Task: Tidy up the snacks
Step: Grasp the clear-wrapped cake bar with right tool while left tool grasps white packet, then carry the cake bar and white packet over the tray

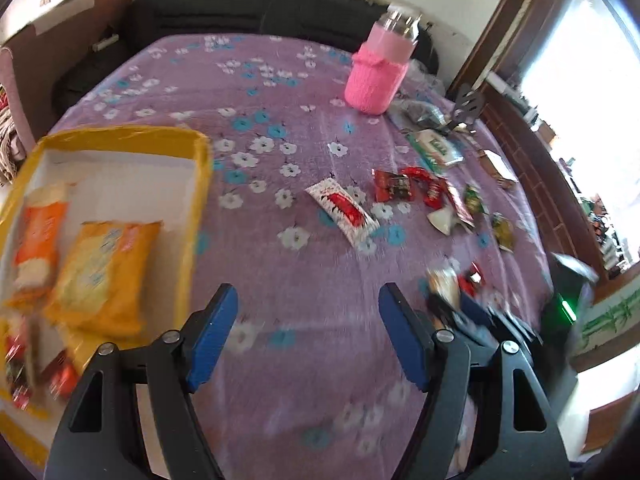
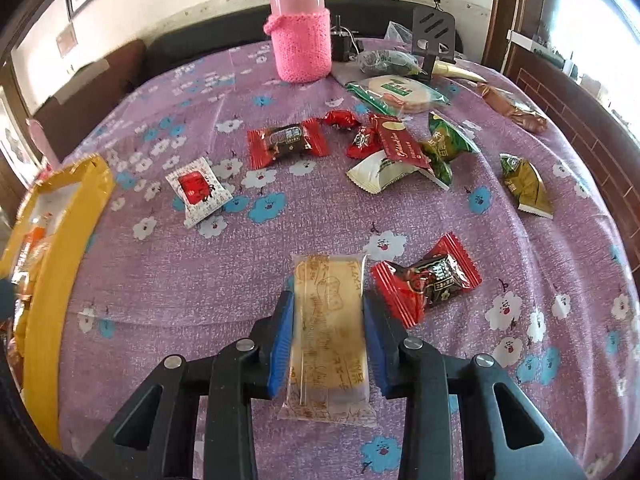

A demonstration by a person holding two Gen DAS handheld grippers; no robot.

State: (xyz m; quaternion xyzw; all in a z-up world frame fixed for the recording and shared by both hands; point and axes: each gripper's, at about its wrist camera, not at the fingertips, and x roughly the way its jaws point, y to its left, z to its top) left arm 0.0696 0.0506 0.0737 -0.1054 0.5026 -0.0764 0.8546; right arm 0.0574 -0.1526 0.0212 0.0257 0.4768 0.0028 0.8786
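Observation:
My right gripper (image 2: 329,320) is shut on a pale yellow wrapped biscuit (image 2: 330,332), its blue pads against both long sides, just above the purple flowered cloth (image 2: 200,300). A red-wrapped dark candy (image 2: 428,280) lies just to its right. My left gripper (image 1: 308,336) is open and empty above the cloth, beside the yellow-rimmed box (image 1: 196,200), which holds orange and yellow snack packs (image 1: 104,272). A white-and-red sachet (image 1: 342,212) lies ahead of it. Several loose candies (image 2: 288,142) and green packets (image 2: 524,184) lie scattered farther back.
A bottle in a pink knitted sleeve (image 2: 300,36) stands at the back of the table. A round cracker pack (image 2: 400,92), a black stand (image 2: 434,36) and a brown wrapped item (image 2: 516,110) lie at the back right. The box edge (image 2: 60,264) is at the left.

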